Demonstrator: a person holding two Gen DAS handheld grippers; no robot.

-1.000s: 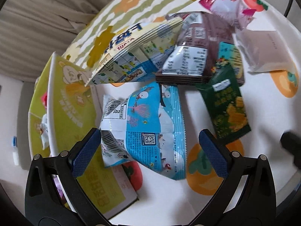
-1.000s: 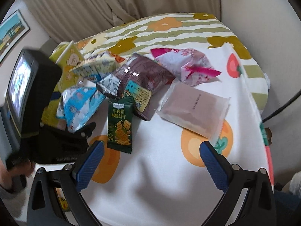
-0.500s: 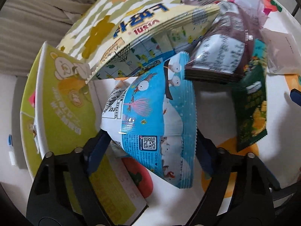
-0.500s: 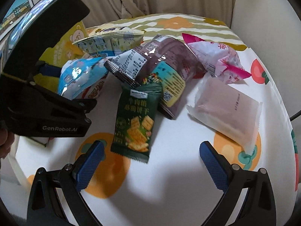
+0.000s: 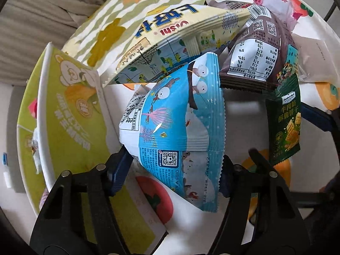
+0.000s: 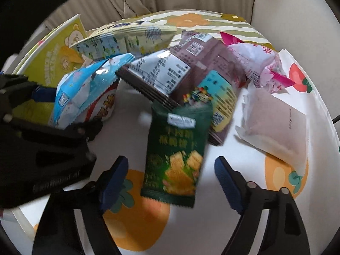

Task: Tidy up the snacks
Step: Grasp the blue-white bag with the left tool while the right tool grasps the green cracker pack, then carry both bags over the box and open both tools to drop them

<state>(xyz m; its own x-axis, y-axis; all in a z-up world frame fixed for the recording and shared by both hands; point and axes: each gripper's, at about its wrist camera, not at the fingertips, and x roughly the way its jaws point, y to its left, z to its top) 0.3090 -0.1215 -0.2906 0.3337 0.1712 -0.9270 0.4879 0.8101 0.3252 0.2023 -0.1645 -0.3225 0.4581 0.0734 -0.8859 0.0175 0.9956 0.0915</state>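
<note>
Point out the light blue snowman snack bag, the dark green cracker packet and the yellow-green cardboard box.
Light blue snowman snack bag point(image 5: 170, 127), left wrist view, middle of its printed face.
Dark green cracker packet point(image 6: 176, 155), right wrist view, centre of its front.
Yellow-green cardboard box point(image 5: 70, 110), left wrist view, its printed side wall.

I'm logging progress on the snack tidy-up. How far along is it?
Barely started: nothing visibly sorted yet. In hand: the left gripper, jaws just closing, squeezes the blue snack bag; the right gripper, also closing, straddles the green cracker packet without pinching it. Left: cream bag, brown bag, pink bag, pale packet.
</note>
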